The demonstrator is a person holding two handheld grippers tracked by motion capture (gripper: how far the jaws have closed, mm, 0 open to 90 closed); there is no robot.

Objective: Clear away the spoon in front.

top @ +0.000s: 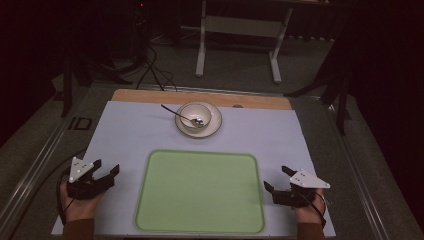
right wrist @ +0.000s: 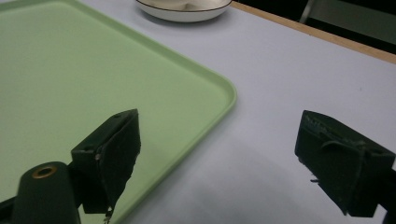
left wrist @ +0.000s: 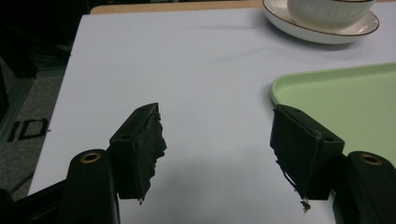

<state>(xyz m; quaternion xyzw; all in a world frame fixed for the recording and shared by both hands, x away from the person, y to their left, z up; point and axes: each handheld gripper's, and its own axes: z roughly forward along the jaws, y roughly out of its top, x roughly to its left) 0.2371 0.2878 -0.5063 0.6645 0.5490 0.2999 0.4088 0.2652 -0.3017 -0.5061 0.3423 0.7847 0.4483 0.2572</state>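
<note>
A light green tray (top: 200,192) lies flat at the table's near middle, nothing on it. Behind it a white bowl (top: 195,115) stands on a white plate (top: 214,127), with a metal spoon (top: 176,112) resting in the bowl, handle to the left. My left gripper (top: 106,168) is held just left of the tray, jaws wide apart and empty. My right gripper (top: 278,178) is held just right of the tray, also open and empty. The left gripper view has the tray's corner (left wrist: 299,84) and the plate (left wrist: 317,32) ahead; the right gripper view has the tray's edge (right wrist: 219,93) between the jaws.
A pale lilac mat (top: 130,130) covers the table, with a wooden strip (top: 150,96) along the far edge. Beyond the table stand a white frame (top: 240,30) and cables (top: 155,70) on the dark floor. A metal rail (top: 40,155) runs along the left side.
</note>
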